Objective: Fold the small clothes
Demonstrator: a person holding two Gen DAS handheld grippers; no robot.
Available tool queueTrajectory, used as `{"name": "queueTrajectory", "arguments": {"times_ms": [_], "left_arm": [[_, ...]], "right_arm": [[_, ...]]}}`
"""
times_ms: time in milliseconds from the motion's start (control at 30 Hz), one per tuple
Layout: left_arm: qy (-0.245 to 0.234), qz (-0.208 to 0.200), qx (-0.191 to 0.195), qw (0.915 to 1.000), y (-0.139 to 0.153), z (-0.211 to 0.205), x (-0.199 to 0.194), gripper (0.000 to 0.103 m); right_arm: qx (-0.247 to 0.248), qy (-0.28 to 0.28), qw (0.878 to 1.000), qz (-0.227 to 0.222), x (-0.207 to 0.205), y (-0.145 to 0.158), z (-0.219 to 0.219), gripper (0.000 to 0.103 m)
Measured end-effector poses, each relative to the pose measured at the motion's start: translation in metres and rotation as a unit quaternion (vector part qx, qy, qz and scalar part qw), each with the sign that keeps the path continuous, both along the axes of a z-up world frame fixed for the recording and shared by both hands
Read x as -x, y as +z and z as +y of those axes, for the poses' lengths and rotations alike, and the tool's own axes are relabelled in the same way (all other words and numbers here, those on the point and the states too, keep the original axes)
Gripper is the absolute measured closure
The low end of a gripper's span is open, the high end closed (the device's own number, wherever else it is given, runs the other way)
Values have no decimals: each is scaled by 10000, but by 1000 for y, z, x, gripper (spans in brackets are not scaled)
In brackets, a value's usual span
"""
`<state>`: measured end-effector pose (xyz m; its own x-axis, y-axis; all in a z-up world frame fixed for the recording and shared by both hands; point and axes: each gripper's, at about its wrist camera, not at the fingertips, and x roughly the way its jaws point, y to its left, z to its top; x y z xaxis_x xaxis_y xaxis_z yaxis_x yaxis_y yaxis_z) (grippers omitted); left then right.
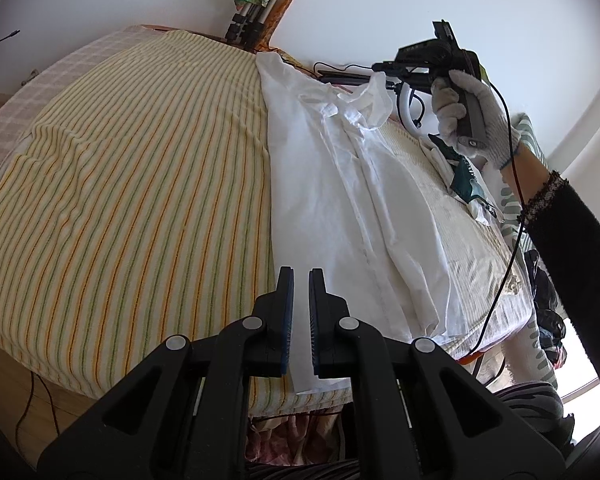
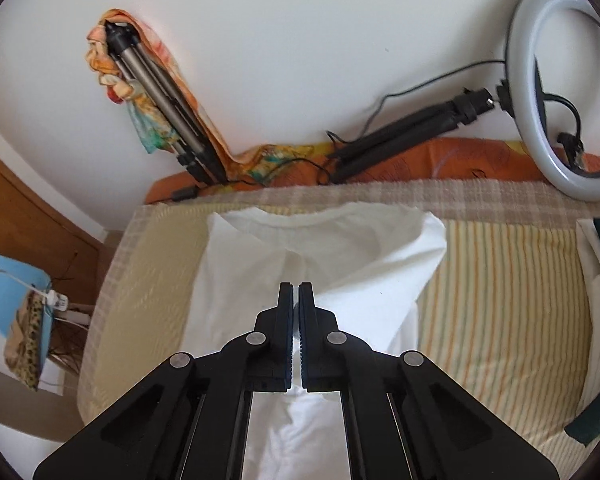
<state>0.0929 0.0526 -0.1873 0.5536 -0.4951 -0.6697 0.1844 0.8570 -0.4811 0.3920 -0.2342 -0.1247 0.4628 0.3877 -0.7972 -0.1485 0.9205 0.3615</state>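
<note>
A white T-shirt (image 1: 340,184) lies on a striped bedspread (image 1: 140,184). My left gripper (image 1: 301,280) is shut on the shirt's near hem, with white cloth between the pads. My right gripper (image 1: 380,70), held by a gloved hand, is shut on a lifted bunch of the shirt at its far end. In the right wrist view the right gripper (image 2: 296,292) is nearly closed, with white cloth of the shirt (image 2: 340,248) between the fingers, above the shirt's upper part.
A ring light (image 2: 540,80) on a black tripod (image 2: 400,136) and a second tripod (image 2: 160,92) with a coloured cloth lean at the wall. More clothes (image 1: 468,184) lie at the bed's right edge. A black cable (image 1: 508,240) hangs from the right gripper.
</note>
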Motion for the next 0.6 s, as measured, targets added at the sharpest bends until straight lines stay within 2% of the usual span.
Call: {"name": "queueTrajectory", "arguments": {"times_ms": [100,300,367,500,600], "left_arm": [[0,21,-42,10000,-2,-1,-1,99],[14,79,-134,9999,-6,-2,-6,99],[48,95,-147,9998,-5,-2,-8,99],[-2,-90,-184,9998,8,-4,-7,99],[-188,-237,-190,9994,20,-13,-6,99]], "right_arm": [[13,62,10000,44,-20,-12,24,102],[-125,321,9985,415,-47,-64,57,102],[33,411,9979,509,-49,-71,62,100],[192,367,9980,485,-33,-54,49,96],[124,277,9995,112,5,-15,16,80]]}}
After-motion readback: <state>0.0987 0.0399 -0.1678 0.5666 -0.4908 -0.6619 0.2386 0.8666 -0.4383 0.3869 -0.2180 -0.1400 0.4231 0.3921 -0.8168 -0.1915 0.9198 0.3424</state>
